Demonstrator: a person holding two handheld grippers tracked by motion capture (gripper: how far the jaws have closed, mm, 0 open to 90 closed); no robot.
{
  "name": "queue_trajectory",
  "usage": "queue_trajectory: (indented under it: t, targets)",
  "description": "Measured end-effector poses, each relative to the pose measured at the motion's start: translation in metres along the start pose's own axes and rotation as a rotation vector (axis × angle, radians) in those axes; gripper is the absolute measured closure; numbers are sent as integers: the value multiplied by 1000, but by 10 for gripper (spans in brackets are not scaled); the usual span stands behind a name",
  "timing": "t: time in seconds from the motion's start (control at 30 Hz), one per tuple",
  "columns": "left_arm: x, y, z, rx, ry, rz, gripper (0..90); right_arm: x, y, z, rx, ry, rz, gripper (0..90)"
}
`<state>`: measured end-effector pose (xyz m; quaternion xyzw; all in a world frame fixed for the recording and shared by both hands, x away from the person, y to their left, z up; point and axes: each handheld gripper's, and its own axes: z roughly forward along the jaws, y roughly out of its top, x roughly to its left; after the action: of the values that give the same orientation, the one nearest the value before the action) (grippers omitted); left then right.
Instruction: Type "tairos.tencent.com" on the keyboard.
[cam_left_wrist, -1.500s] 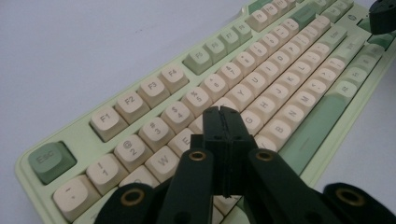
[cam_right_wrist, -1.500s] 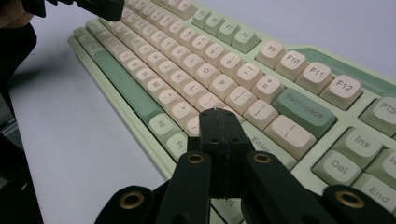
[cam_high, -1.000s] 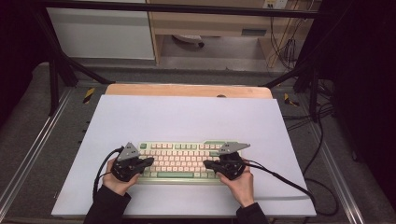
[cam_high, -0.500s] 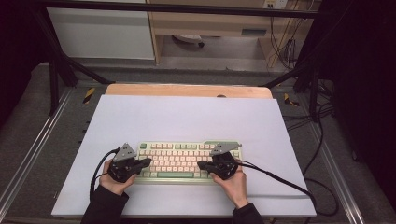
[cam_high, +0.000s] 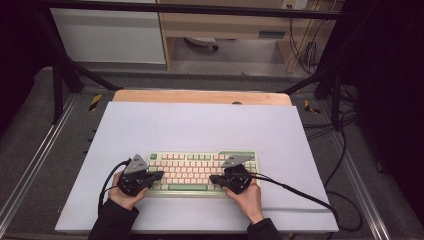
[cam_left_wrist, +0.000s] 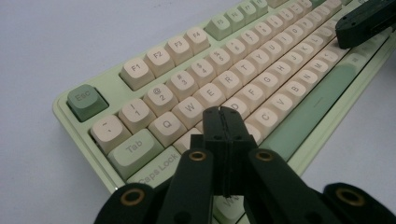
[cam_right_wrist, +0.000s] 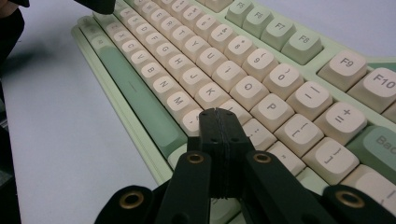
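High view: keyboard (cam_high: 202, 172), cream and green keys, flat on the near half of a pale sheet (cam_high: 200, 125), long edge toward the person.
Handling: judged rigid and fairly light; the keys give under a light press, the case does not. Keycaps could pop off if levered from the side.
Where to take hold: judged best by the two short ends of the case, not by the keys; for typing, press straight down on one cap.
Left gripper (cam_left_wrist: 223, 116): clenched, jaws pressed together with nothing between them; tips over the left letter keys, near the row below W. Contact with a key cannot be told.
Right gripper (cam_right_wrist: 219, 119): clenched likewise and empty; tips over the keys just below K and L, at the right of the letter block. Contact unclear.
Hands: one at each end of the keyboard, dark sleeves entering from the near edge.
Surroundings: wooden table (cam_high: 200, 96) edge beyond the sheet; cable (cam_high: 300, 192) trailing right.
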<state>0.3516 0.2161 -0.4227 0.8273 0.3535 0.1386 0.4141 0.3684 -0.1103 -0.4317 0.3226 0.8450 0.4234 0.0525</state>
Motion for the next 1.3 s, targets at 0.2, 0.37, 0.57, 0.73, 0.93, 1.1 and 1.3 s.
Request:
queue_trajectory:
  t: [0.2, 0.37, 0.57, 0.73, 0.93, 1.1, 1.3]
  targets:
    - [0, 0, 0, 1, 1, 1, 900, 0, -1, 2, 11, -6, -9, 900]
    - [0, 0, 0, -1, 1, 0, 899, 0, -1, 1, 10, -8, -8, 900]
    - [-1, 1, 0, -4, 2, 2, 899, 0, 2, -8, -11, -18, -14, 900]
    - [-3, 2, 0, -4, -1, 7, 899, 0, 4, -14, -20, -24, -17, 900]
    - [-5, 5, 2, -6, -9, 15, 899, -1, 4, -17, -17, -31, -25, 900]
    - [-9, 8, 4, -6, -15, 27, 899, -3, 4, -21, -28, -35, -16, 900]
    - [-15, 12, 10, 0, -22, 41, 899, -4, 4, -23, -31, -37, -14, 900]
